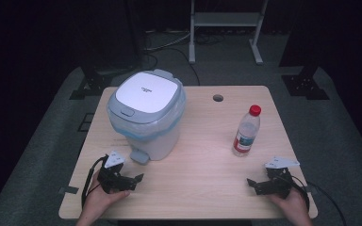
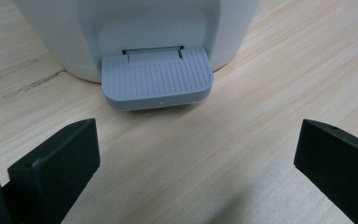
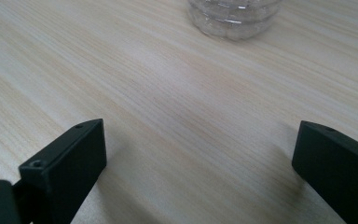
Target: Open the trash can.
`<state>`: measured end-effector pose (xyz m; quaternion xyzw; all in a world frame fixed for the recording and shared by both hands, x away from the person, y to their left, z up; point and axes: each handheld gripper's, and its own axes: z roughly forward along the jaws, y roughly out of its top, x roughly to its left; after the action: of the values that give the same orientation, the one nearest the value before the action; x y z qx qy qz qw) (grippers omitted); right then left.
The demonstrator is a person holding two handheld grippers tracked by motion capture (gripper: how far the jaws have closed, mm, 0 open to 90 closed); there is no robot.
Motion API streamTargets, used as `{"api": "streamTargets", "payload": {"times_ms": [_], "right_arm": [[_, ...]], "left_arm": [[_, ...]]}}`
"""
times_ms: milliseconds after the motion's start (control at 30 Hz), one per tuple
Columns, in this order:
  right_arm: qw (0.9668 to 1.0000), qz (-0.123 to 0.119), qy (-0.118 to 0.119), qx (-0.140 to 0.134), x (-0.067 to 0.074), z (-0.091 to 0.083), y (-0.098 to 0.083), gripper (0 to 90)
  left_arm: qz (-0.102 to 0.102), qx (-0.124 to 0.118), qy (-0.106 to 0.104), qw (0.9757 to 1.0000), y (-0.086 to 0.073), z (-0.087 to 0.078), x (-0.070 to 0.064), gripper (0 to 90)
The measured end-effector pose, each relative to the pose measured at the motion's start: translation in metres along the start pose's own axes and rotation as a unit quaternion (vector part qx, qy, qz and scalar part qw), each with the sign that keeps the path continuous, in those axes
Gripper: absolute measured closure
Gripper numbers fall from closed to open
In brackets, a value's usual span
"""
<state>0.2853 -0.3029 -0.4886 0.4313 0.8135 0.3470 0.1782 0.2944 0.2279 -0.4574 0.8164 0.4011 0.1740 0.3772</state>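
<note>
Two grippers rest low at your edge of the wooden table [image 1: 202,188], and both stand with jaws wide apart, holding nothing.

Start at the left. Your left gripper [image 1: 131,181] lies just short of the pedal bin [image 1: 147,115], which stands on the left half of the table with its lid [image 1: 146,92] down and a pale blue liner showing under the rim. In the left gripper view the grey ribbed pedal [image 2: 157,79] sits straight ahead between the jaws, close but not touched. I judge the bin to be light, hollow plastic that may slide or tip backward if you shove it. Press down on the pedal's ribbed top, not forward. The ribs should give grip.

Moving across, the middle of the table is bare wood, which leaves you good room to carry something toward the bin. A small cable hole [image 1: 218,98] sits near the far edge, out of the way.

On the right stands a clear plastic water bottle [image 1: 246,131] with a red cap [image 1: 255,110], upright and well apart from the bin. Your right gripper [image 1: 252,183] lies near it, the bottle's base [image 3: 235,16] just ahead. It looks light, smooth and easily crushed or toppled. Take it around the lower body below the label with a gentle squeeze. Mind the right table edge close behind your hand.
</note>
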Motion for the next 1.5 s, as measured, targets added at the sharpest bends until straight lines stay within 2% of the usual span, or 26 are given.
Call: {"api": "streamTargets", "payload": {"times_ms": [100,167,233,300,367,500,600,633,667,867,900,1033,1100,1167,1367,1500], "right_arm": [[1.0000,0.001,0.000,0.001,0.000,0.000,0.000,1.5],[1.0000,0.000,0.000,0.000,0.000,0.000,0.000,1.5],[1.0000,0.000,0.000,0.000,0.000,0.000,0.000,1.5],[1.0000,0.000,0.000,0.000,0.000,0.000,0.000,1.5],[1.0000,0.000,0.000,0.000,0.000,0.000,0.000,1.5],[1.0000,0.000,0.000,0.000,0.000,0.000,0.000,1.5],[1.0000,0.000,0.000,0.000,0.000,0.000,0.000,1.5],[1.0000,0.001,0.000,0.001,0.000,0.000,0.000,1.5],[1.0000,0.000,0.000,0.000,0.000,0.000,0.000,1.5],[1.0000,0.000,0.000,0.000,0.000,0.000,0.000,1.5],[1.0000,0.000,0.000,0.000,0.000,0.000,0.000,1.5],[1.0000,0.000,0.000,0.000,0.000,0.000,0.000,1.5],[1.0000,0.000,0.000,0.000,0.000,0.000,0.000,1.5],[1.0000,0.000,0.000,0.000,0.000,0.000,0.000,1.5],[1.0000,0.001,0.000,0.001,0.000,0.000,0.000,1.5],[1.0000,0.000,0.000,0.000,0.000,0.000,0.000,1.5]], "left_arm": [[0.004,0.007,-0.011,0.9999,0.003,0.002,0.000,0.0],[0.010,-0.003,-0.019,0.9998,0.005,0.002,0.000,0.0],[0.012,-0.007,-0.012,0.9998,0.007,0.002,0.000,7.2],[0.012,-0.008,-0.006,0.9999,0.009,0.003,0.000,7.8],[0.009,-0.007,-0.010,0.9999,0.012,0.004,0.002,13.5],[0.005,0.001,-0.014,0.9999,0.015,0.006,0.003,17.2],[0.006,-0.002,-0.014,0.9999,0.017,0.007,0.003,27.2],[0.006,-0.002,-0.012,0.9999,0.018,0.007,0.003,27.2],[0.002,-0.003,-0.010,0.9999,0.019,0.008,0.004,32.6],[-0.005,-0.016,0.004,0.9999,0.021,0.012,0.005,40.3],[-0.011,-0.021,0.009,0.9997,0.022,0.012,0.006,41.9],[-0.009,-0.031,0.019,0.9993,0.025,0.011,0.006,49.0],[-0.011,-0.037,0.018,0.9991,0.026,0.010,0.007,53.0],[-0.032,-0.029,-0.003,0.9991,0.026,0.013,0.011,55.7],[-0.018,-0.027,0.002,0.9995,0.029,0.013,0.015,68.8],[-0.020,-0.025,0.004,0.9995,0.033,0.013,0.016,77.3]]}}
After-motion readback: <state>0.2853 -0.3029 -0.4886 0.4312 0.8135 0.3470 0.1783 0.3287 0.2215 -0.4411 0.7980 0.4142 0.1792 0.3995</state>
